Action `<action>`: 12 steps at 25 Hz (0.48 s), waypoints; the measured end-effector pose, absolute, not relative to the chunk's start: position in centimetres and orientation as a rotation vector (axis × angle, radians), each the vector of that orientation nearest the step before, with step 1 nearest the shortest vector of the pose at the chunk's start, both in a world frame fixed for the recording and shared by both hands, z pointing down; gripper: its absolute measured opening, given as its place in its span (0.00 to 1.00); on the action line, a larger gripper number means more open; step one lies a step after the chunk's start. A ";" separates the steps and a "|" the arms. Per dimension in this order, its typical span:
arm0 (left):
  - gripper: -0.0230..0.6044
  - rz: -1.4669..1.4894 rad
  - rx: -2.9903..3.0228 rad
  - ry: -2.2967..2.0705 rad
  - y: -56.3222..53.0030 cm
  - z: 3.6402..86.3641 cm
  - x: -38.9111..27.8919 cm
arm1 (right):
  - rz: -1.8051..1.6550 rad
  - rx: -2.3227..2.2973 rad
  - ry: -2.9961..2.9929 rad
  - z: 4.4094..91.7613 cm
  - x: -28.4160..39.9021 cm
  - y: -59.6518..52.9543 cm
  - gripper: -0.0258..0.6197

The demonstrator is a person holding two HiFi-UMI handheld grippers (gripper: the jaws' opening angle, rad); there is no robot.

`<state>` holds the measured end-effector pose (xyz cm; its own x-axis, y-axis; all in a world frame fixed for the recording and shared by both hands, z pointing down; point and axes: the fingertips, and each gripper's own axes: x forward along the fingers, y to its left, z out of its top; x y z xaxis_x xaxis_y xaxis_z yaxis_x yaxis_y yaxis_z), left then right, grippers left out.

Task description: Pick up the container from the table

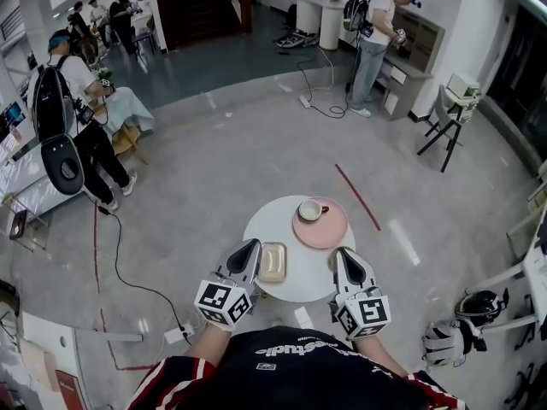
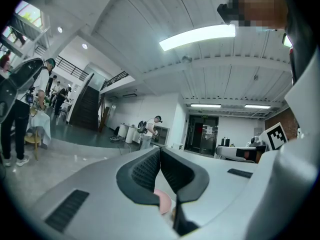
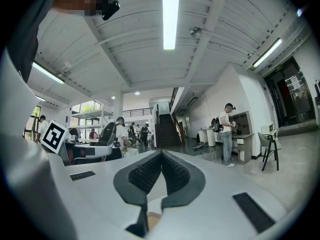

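Note:
A shallow beige rectangular container (image 1: 273,261) lies on the near left part of a small round white table (image 1: 256,225). A pink plate (image 1: 329,229) with a white cup (image 1: 310,210) on it sits at the table's far right. My left gripper (image 1: 250,248) hovers just left of the container, jaws shut and empty. My right gripper (image 1: 343,254) is over the table's near right edge, also shut on nothing. In the left gripper view the jaws (image 2: 160,149) meet at the tip, with a sliver of the pink plate (image 2: 163,202) below. In the right gripper view the jaws (image 3: 161,153) meet too.
A black cable (image 1: 128,272) runs over the floor to a power strip (image 1: 179,333) at the near left. A red tape line (image 1: 357,196) lies beyond the table. Gear and a helmet (image 1: 479,306) sit at the right. People stand far left and far back.

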<state>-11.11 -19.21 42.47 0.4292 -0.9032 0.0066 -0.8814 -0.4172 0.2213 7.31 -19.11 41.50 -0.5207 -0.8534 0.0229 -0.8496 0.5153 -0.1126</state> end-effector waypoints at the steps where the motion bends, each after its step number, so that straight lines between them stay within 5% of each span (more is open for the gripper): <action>1: 0.08 -0.163 2.490 -1.569 -19.8 42.7 -11.3 | -0.170 -1.526 2.701 41.7 7.2 -19.6 0.06; 12: 0.08 -0.139 2.544 -1.499 -22.8 44.0 -11.6 | -0.174 -1.609 2.654 42.9 6.6 -22.0 0.06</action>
<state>-11.58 -22.84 43.96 0.4859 -0.8739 0.0133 -0.8565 -0.4730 0.2065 6.57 -21.98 42.88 -0.4634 -0.8856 0.0296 -0.8819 0.4577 -0.1126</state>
